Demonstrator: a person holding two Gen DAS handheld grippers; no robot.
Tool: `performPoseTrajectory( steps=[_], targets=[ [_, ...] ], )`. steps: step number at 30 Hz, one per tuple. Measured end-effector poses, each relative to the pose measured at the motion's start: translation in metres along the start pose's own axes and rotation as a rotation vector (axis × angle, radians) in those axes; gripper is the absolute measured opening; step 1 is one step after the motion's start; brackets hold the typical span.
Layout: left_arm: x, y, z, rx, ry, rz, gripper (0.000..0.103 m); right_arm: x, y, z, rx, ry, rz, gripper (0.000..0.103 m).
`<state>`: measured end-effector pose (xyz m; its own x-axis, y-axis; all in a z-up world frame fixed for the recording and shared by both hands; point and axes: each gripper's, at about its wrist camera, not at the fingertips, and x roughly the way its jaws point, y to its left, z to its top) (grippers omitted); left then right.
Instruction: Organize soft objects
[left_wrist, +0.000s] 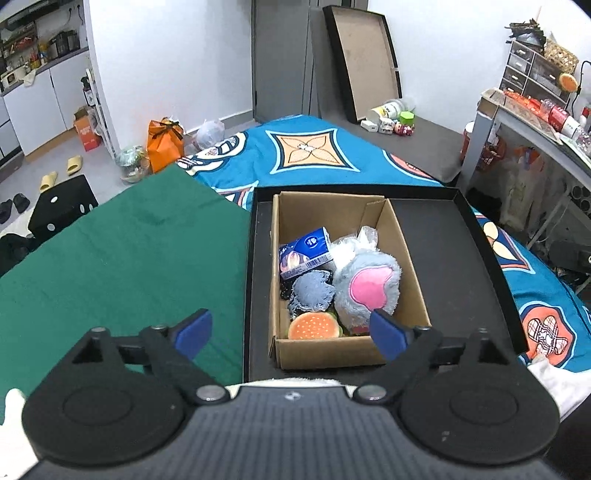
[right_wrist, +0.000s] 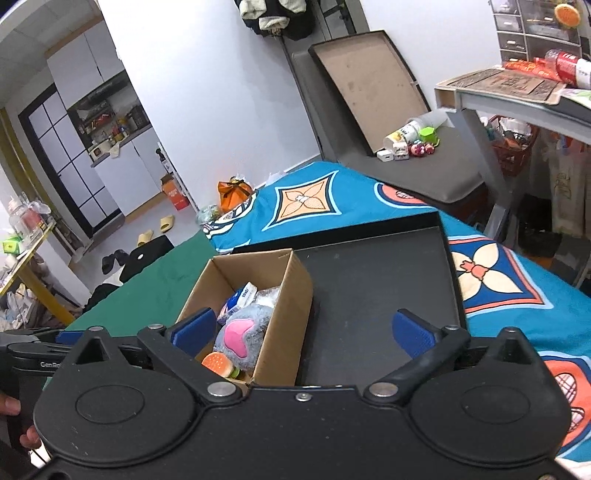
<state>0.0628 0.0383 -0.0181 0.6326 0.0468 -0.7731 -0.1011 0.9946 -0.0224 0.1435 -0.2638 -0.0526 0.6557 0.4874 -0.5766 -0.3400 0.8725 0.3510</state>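
Note:
A cardboard box (left_wrist: 406, 251) stands in a black tray (left_wrist: 450, 258) on the bed. Inside lie a grey plush with a pink patch (left_wrist: 369, 286), a blue tissue pack (left_wrist: 304, 253), a grey fluffy cloth (left_wrist: 310, 291), a burger toy (left_wrist: 314, 326) and a clear plastic bag (left_wrist: 354, 245). My left gripper (left_wrist: 290, 334) is open and empty just above the box's near edge. My right gripper (right_wrist: 304, 332) is open and empty above the box (right_wrist: 284, 314) and the tray (right_wrist: 380, 288); the plush (right_wrist: 240, 334) and the burger toy (right_wrist: 218, 363) show there too.
A green cloth (left_wrist: 122, 266) covers the bed left of the tray, over a blue patterned sheet (left_wrist: 314, 151). A black lid (left_wrist: 364, 59) leans on the far wall. A cluttered desk (left_wrist: 535, 122) stands at the right. Bags and slippers lie on the floor at the left.

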Motion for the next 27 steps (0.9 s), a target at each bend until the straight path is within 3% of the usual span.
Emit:
performPoseTrajectory(
  steps=[4, 23, 27],
  targets=[
    [-0.015, -0.003, -0.002, 0.017, -0.024, -0.009, 0.103, -0.012, 0.000, 0.000, -0.001, 0.001, 0.001, 0.103],
    [-0.091, -0.009, -0.011, 0.014, -0.091, -0.113, 0.103, -0.079, 0.013, -0.002, -0.004, -0.053, 0.054, 0.103],
    [-0.108, -0.018, -0.014, 0.034, -0.123, -0.107, 0.103, -0.092, 0.015, -0.005, -0.013, -0.060, 0.060, 0.103]
  ],
)
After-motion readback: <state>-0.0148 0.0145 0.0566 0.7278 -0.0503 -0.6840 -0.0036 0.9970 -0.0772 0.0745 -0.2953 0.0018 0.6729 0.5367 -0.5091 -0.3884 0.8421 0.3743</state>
